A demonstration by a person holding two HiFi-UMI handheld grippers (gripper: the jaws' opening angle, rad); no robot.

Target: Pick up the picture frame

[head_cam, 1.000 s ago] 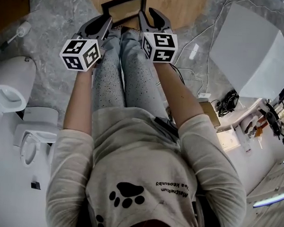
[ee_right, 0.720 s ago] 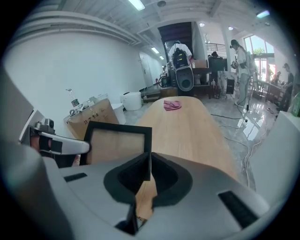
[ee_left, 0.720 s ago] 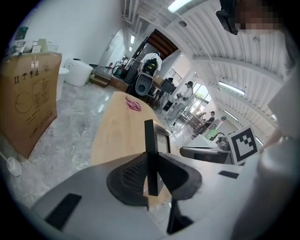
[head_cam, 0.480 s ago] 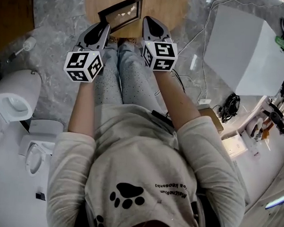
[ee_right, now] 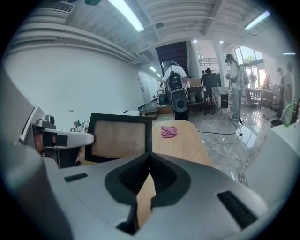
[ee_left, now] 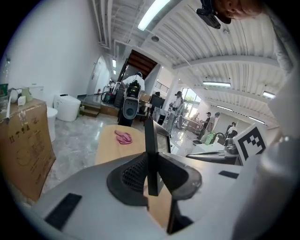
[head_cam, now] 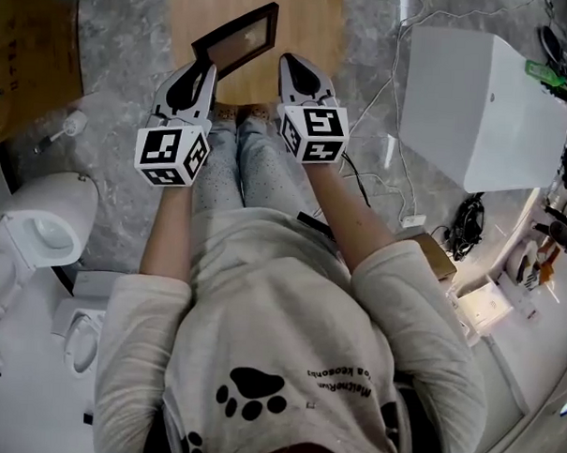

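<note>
The picture frame [head_cam: 237,39] has a black rim and a tan panel. It hangs tilted above the wooden table [head_cam: 311,25]. My left gripper [head_cam: 198,67] is shut on its lower left corner. In the left gripper view the frame [ee_left: 150,140] stands edge-on, pinched between the pads of the left gripper [ee_left: 151,161]. My right gripper [head_cam: 291,62] is shut with nothing in it, just below the frame's right end. In the right gripper view the frame [ee_right: 119,138] faces me behind the tips of the right gripper [ee_right: 150,157].
A pink cloth [ee_right: 169,131] lies on the far part of the table. A large white box [head_cam: 481,107] stands to the right, with cables [head_cam: 383,94] on the floor beside it. A cardboard box [head_cam: 38,51] and a white toilet [head_cam: 35,229] are on the left.
Both grippers have risen and the frame has come up with the left one, now tilted with its left end lower. The right gripper's jaws look narrower than a second ago.
</note>
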